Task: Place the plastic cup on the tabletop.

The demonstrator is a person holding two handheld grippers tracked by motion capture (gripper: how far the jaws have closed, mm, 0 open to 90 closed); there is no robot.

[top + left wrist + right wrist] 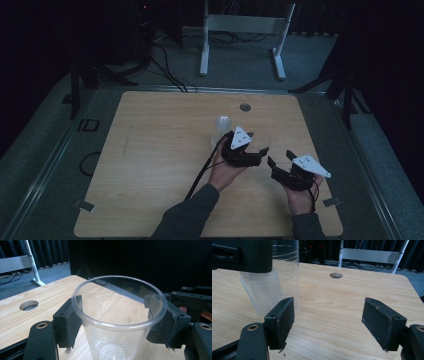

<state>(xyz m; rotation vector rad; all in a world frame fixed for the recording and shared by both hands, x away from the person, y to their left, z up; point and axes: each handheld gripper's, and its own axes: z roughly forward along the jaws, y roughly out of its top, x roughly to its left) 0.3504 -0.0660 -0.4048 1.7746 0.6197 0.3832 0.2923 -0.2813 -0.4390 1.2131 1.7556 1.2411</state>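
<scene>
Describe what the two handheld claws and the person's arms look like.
The left claw and right claw are black, angular frames, each topped by a grey three-cornered plate dotted with small dark holes. Their jaws carry flat black fabric-like pads with frayed lower corners, and brass-coloured rivets at the pivots. A black cable trails from the left one. Both forearms wear dark grey sleeves.

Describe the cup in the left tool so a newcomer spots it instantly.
Start at the wooden table, right of centre. The left tool clamps a clear plastic cup just below its rim. A second clear cup stands free behind it.
</scene>
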